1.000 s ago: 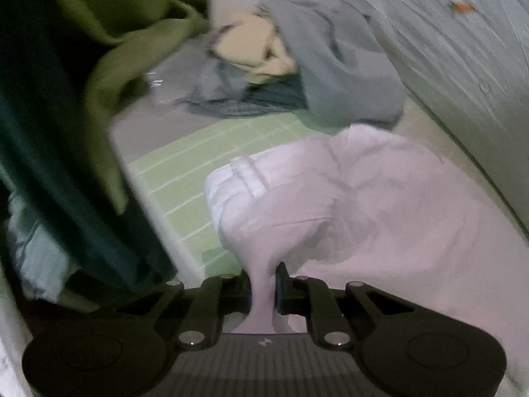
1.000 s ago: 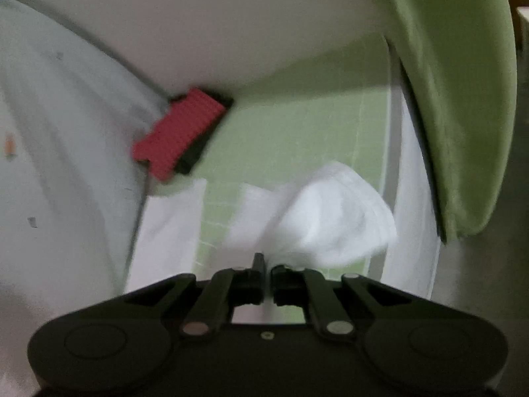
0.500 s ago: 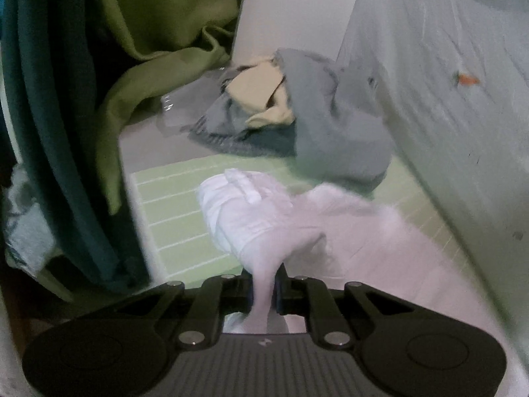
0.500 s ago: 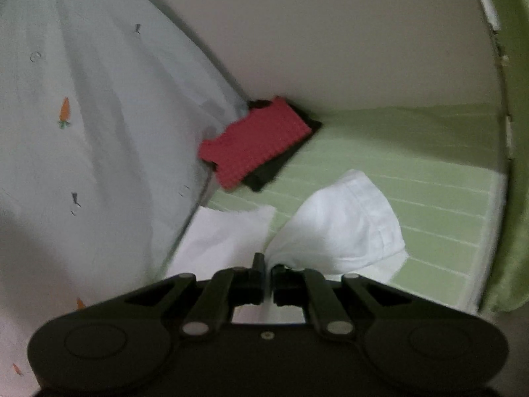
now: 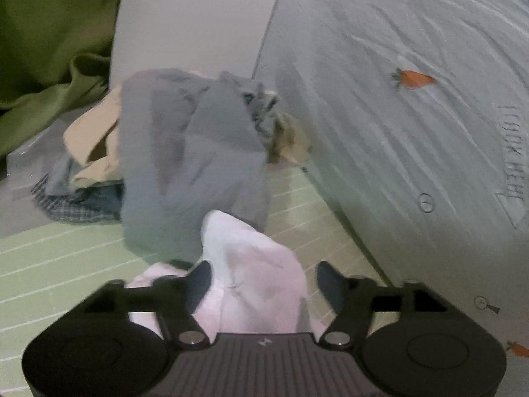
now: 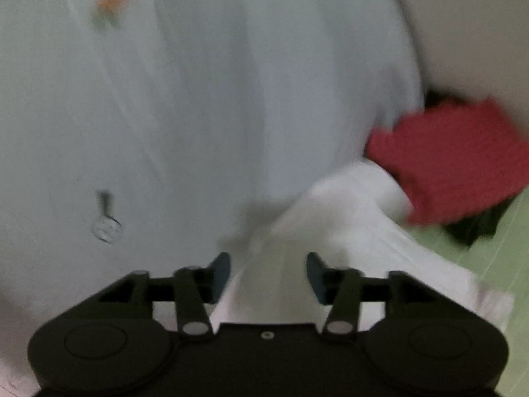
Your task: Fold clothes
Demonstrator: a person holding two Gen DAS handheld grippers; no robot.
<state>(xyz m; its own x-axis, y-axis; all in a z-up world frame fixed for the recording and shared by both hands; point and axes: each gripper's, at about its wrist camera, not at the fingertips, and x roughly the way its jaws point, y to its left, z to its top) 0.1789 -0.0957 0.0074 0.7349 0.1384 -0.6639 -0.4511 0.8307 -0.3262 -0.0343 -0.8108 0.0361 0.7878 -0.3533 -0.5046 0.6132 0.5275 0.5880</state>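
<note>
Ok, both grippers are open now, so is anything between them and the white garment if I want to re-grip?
Nothing visible. The white garment bunches up directly between the open fingers of the left gripper, and the right gripper also has white cloth between its fingers. The grey clothes pile lies beyond it.

- One white garment (image 5: 251,264) between the jaws.
- One grey garment (image 5: 185,165), one beige (image 5: 89,139), one checked (image 5: 79,205), piled ahead of the jaws.
- One red knit (image 6: 453,162).
- Two carrot prints (image 5: 413,78).

Pale green mat (image 5: 49,264) with white grid lines. Carrying white garment (image 5: 254,274), grey clothes heap (image 5: 185,165), red knit piece (image 6: 453,162).
</note>
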